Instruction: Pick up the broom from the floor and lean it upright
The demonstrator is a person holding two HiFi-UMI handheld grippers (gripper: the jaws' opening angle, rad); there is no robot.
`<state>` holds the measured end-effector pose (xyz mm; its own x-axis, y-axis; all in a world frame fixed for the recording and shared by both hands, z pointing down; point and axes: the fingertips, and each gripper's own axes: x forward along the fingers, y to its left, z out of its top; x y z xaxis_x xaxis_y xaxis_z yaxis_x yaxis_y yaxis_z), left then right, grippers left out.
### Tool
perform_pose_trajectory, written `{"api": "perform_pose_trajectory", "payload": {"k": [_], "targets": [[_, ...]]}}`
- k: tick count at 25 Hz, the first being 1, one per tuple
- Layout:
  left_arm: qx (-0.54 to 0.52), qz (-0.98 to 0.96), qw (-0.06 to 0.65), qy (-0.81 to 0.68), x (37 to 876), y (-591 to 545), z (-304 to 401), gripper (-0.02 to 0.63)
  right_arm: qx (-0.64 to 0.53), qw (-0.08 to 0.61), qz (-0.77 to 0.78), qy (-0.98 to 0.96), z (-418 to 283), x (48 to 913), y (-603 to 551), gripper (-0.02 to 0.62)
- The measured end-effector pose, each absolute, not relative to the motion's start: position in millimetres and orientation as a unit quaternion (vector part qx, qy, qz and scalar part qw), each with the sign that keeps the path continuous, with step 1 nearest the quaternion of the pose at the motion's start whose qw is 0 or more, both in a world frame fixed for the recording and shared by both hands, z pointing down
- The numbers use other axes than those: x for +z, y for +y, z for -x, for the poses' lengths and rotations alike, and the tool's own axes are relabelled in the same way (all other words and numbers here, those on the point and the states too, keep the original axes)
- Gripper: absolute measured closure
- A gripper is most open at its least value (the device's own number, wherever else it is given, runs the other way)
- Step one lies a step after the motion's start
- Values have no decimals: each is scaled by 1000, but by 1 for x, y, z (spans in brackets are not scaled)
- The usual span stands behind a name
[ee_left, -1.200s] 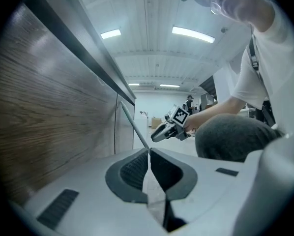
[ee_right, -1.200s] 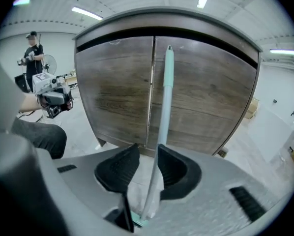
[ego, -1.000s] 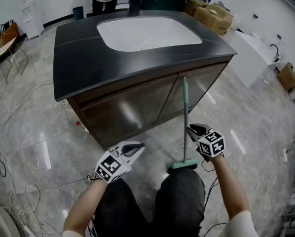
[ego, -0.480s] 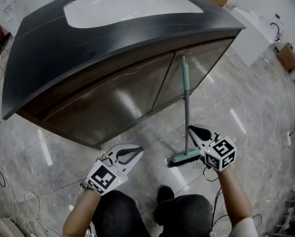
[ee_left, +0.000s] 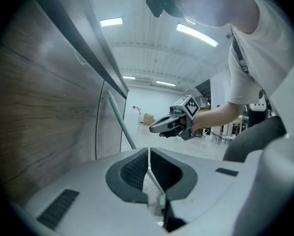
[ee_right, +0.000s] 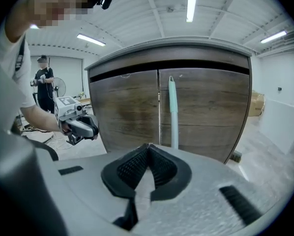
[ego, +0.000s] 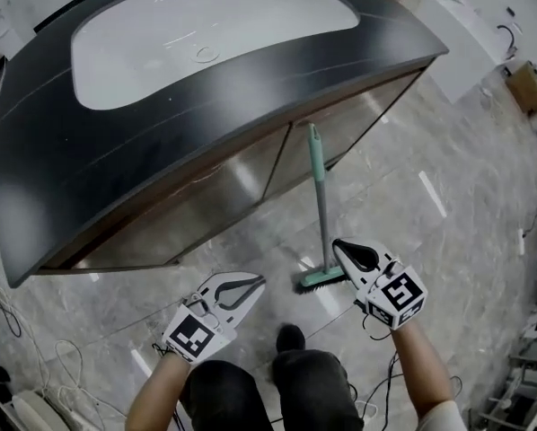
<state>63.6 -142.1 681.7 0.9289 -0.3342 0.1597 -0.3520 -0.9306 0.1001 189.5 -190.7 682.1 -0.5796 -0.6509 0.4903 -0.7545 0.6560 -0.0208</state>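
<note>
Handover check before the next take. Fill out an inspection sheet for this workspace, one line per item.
Surface: glossy grey tiled floor.
Job's things: green broom stands upright, handle leaning on the wooden cabinet, head on the floor.
Clutter: cardboard box on the floor at far right.
Grippers: left tool shut, empty. Right tool shut, empty, close beside the broom but not holding it.
Cables: loose cables across the floor at left.
Surroundings: dark countertop with a white sink. Another person stands in the background.
</note>
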Motion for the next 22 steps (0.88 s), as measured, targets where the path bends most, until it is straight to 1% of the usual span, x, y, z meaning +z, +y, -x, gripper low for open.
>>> {"api": "perform_pose_trajectory", "payload": {"k": [5,9,12,22], "targets": [[76,-971,120,-194,632,-145,-67,594,153,222,-395,-878,-193,635,-191,595],[98,-965,134,-203,583,-144,-70,593,180,211,-401,-873,-194,588,-183,595],[109,-962,151,-201,540,-140,-75,592,182,224,-402,-869,-197,547,-175,595],[137,-961,143,-193,393,-139,-97,592,202,240,-398,-862,-223,395,-157,595]]}}
